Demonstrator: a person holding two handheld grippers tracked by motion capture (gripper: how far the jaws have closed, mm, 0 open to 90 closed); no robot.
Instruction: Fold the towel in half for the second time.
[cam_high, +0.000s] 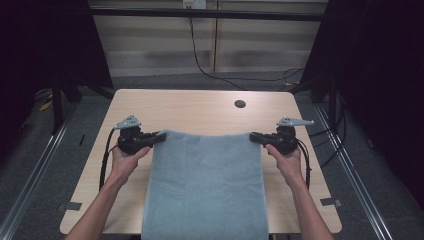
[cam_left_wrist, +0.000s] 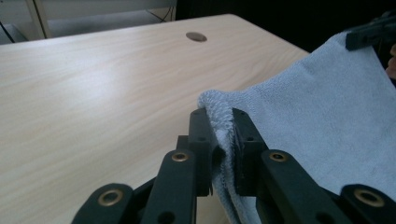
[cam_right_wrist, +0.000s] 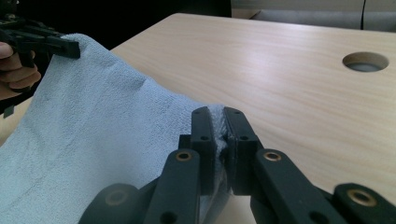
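Observation:
A light blue towel (cam_high: 206, 185) lies spread over the middle of the wooden table (cam_high: 200, 107) and hangs past its near edge. My left gripper (cam_high: 161, 136) is shut on the towel's far left corner (cam_left_wrist: 215, 108), the cloth pinched between its black jaws. My right gripper (cam_high: 252, 136) is shut on the far right corner (cam_right_wrist: 217, 112). Both corners are held a little above the tabletop, with the far edge stretched straight between them. In the left gripper view the right gripper (cam_left_wrist: 371, 35) shows at the top right. In the right gripper view the left gripper (cam_right_wrist: 46, 44) shows at the top left.
A round cable hole (cam_high: 240, 104) sits in the table's far right part. Bare wood lies beyond the towel and on both sides. Black cables (cam_high: 210, 70) run over the floor behind the table, and metal rails (cam_high: 40, 165) flank it.

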